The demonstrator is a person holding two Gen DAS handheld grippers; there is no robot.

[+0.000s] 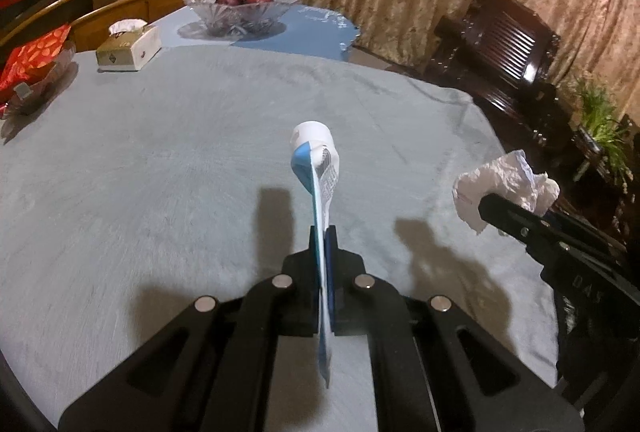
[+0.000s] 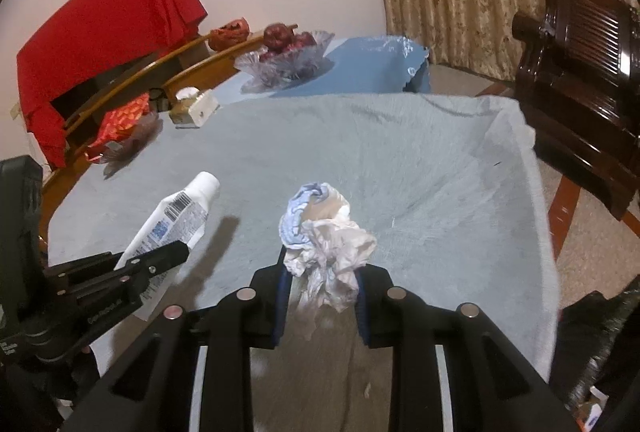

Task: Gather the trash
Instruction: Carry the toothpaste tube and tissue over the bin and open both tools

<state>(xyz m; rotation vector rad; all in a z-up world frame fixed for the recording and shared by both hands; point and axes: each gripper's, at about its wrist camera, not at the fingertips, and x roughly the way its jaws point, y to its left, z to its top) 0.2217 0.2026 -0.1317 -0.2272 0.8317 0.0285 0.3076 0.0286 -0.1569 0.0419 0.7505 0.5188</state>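
Observation:
My left gripper [image 1: 323, 244] is shut on the flat end of a white and blue squeezed tube [image 1: 318, 167], which hangs above the grey-blue cloth with its white cap pointing away. The same tube [image 2: 176, 216] shows at the left of the right wrist view, clamped in the left gripper [image 2: 176, 252]. My right gripper [image 2: 322, 272] is shut on a crumpled wad of white and blue tissue [image 2: 324, 232], lifted off the table. In the left wrist view that tissue wad [image 1: 504, 179] sits at the tip of the right gripper [image 1: 490, 205] on the right.
A grey-blue cloth [image 1: 160, 159] covers the table. At the far side stand a glass bowl of red fruit [image 1: 242, 5], a tissue box [image 1: 128, 47] and a dish with red wrappers [image 1: 34, 67]. A dark wooden chair [image 2: 580, 79] stands right of the table edge.

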